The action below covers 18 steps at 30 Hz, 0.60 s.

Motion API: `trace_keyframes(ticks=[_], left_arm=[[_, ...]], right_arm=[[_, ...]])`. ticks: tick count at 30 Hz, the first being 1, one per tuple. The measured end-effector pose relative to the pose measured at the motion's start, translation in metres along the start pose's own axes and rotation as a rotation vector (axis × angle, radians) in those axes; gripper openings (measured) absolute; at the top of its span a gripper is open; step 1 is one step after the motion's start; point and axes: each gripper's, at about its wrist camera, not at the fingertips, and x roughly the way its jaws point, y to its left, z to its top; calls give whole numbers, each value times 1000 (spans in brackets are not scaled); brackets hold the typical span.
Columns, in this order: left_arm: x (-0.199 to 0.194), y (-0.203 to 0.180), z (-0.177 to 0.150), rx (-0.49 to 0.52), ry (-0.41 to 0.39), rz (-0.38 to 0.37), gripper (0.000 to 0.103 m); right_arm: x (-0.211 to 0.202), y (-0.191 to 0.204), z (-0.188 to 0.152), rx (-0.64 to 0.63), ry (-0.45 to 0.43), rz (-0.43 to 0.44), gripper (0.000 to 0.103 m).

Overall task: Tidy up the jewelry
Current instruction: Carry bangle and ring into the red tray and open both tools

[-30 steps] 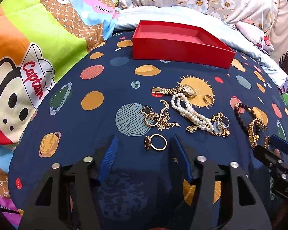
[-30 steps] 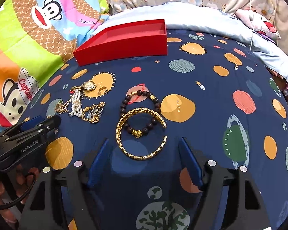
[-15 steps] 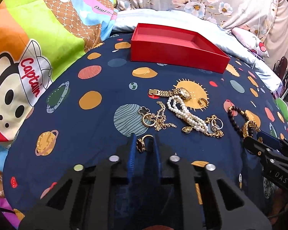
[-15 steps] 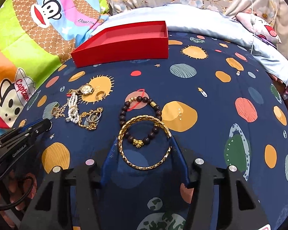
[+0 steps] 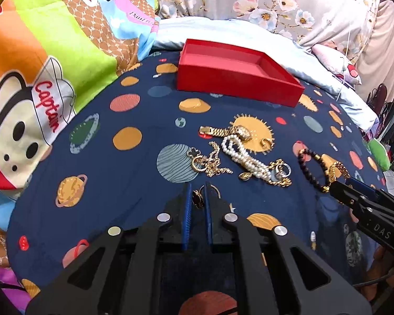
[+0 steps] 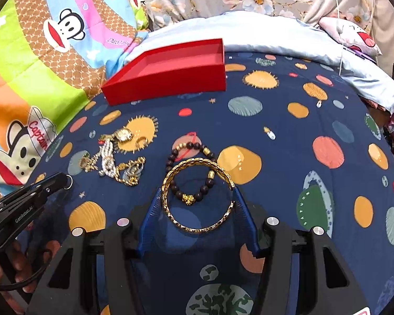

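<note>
Left wrist view shows the left gripper (image 5: pixel 198 197) pinched narrow around a gold ring (image 5: pixel 200 196) with a dark stone, down on the navy planet bedspread (image 5: pixel 134 183). Right of it, the right gripper (image 6: pixel 198 199) has both blue pads pressed against a gold bangle (image 6: pixel 197 197), which overlaps a dark bead bracelet (image 6: pixel 189 168). Beyond the tangle of pearls (image 5: pixel 245 157) and a gold watch (image 5: pixel 228 131) sits the open red box (image 5: pixel 236 78).

Left tongs (image 5: pixel 197 193) pinched nearly closed; right tongs (image 6: pixel 198 197) spread partway.
</note>
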Motion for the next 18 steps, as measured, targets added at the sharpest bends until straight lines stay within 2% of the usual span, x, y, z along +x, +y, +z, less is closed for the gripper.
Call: trace_keyframes(ticks=[6, 9, 15, 18], left_arm=[[-19, 1, 17, -8, -18, -35, 8], [-29, -1, 36, 11, -48, -34, 8], [-31, -11, 93, 73, -132, -39, 9], [-19, -18, 127, 90, -161, -58, 9]], right_arm=[[-19, -3, 15, -1, -56, 9, 54], [-25, -5, 30, -14, -87, 12, 54], [-21, -11, 86, -31, -159, 49, 54], [-7, -14, 127, -46, -199, 60, 54]])
